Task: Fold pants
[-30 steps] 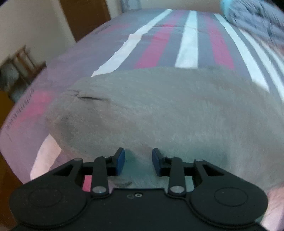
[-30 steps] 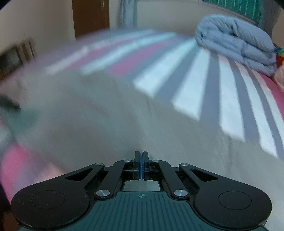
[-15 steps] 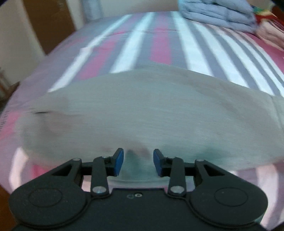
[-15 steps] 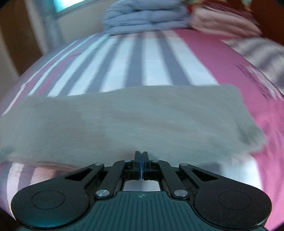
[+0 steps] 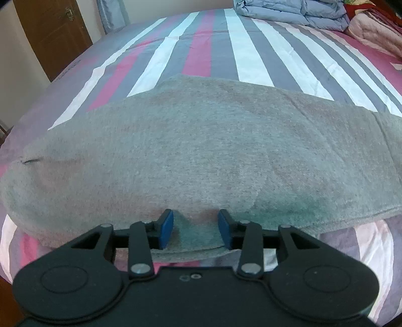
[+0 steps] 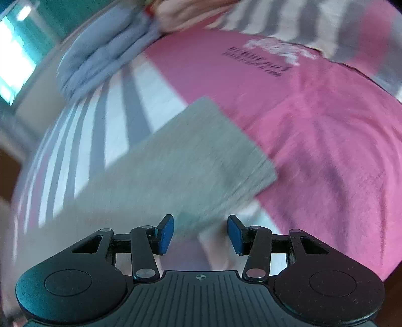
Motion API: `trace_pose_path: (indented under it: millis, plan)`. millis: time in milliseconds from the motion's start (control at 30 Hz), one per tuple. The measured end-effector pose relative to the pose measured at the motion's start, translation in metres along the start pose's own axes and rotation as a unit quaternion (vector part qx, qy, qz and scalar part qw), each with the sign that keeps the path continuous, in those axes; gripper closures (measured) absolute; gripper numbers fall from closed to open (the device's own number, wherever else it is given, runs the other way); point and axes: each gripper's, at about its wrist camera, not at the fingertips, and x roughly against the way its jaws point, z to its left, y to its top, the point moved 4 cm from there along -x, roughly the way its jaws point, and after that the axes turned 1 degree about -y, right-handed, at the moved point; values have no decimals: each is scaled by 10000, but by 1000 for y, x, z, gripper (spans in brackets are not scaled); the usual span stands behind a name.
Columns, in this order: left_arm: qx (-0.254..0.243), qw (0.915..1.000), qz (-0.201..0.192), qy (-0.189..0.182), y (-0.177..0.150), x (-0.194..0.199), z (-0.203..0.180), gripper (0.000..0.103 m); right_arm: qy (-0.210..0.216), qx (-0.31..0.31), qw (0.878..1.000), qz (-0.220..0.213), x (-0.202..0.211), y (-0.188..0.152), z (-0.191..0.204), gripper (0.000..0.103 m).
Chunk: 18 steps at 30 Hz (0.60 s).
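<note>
Grey pants (image 5: 196, 156) lie folded lengthwise across the striped bed, long side left to right. My left gripper (image 5: 196, 230) is open, with its blue pads on either side of the near edge of the cloth. In the blurred right wrist view the leg end of the pants (image 6: 191, 156) runs up to the right. My right gripper (image 6: 199, 234) is open at the near edge of that end, with nothing held between the pads.
The bed sheet (image 5: 241, 50) has pink, white and grey stripes. A folded blue-grey quilt (image 5: 289, 10) and pink bedding (image 5: 377, 32) lie at the far end. A brown door (image 5: 50, 32) stands far left. A pink sheet area with print (image 6: 314, 113) lies right of the pants.
My right gripper has opened and swung to the right, to the leg end of the pants. My left gripper stays open at the near edge, and its view has steadied.
</note>
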Motion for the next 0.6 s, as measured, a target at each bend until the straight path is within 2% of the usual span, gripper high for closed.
trace_pose_path:
  millis: [167,200,233,267,367,500,600]
  plan:
    - [13,10000,-2,-7,0,-1,0,71,68,-1326,9908,-267,-9,15,-23,58]
    - [14,10000,0,-8,1,-1,1,70,77,-1520,9877,-368,-9,17,-28,62]
    - [12,10000,0,-6,1,0,1,69,38,-1688,9845,-472,-9,18,-36,77]
    - [15,10000,0,-3,1,0,2,68,5,-1784,9825,-529,-9,18,-39,84]
    - [53,10000,9,-16,1,0,4,65,155,-2018,9772,-635,-4,15,-42,90]
    - [108,9999,23,-45,1,-1,7,64,128,-1332,9864,-957,12,19,-22,92]
    - [129,9999,18,-75,1,-1,8,64,181,-366,9903,-1331,26,26,21,92]
